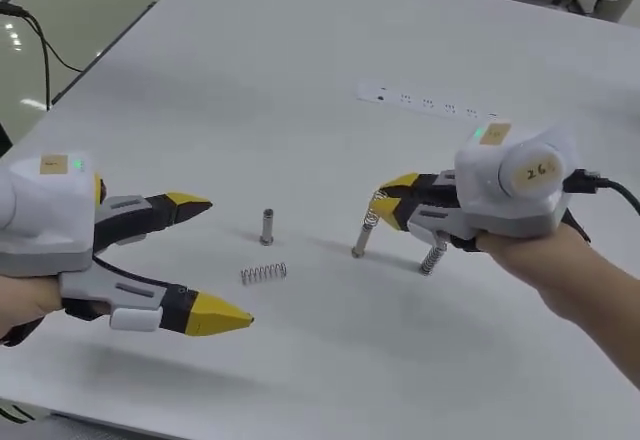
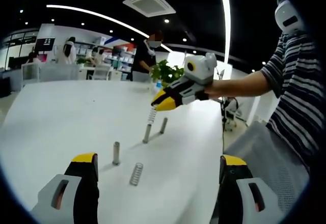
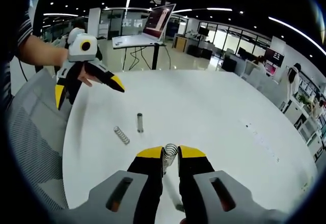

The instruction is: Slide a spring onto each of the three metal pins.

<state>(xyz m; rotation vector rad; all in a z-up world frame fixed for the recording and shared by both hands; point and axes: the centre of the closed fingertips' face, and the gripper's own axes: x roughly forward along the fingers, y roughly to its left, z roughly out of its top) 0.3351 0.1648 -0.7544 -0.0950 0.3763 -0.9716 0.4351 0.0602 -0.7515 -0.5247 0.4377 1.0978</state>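
Observation:
My right gripper is shut on a spring, whose lower end meets the top of the middle metal pin; its own view shows the spring pinched between the jaws of the right gripper. Another pin beside it carries a spring. A bare pin stands upright to the left, with a loose spring lying in front of it. My left gripper hovers open and holds nothing, just left of that bare pin and the loose spring.
A white power strip lies at the back of the white table. A black cable hangs past the table's left edge. Office desks and people are in the background of the gripper views.

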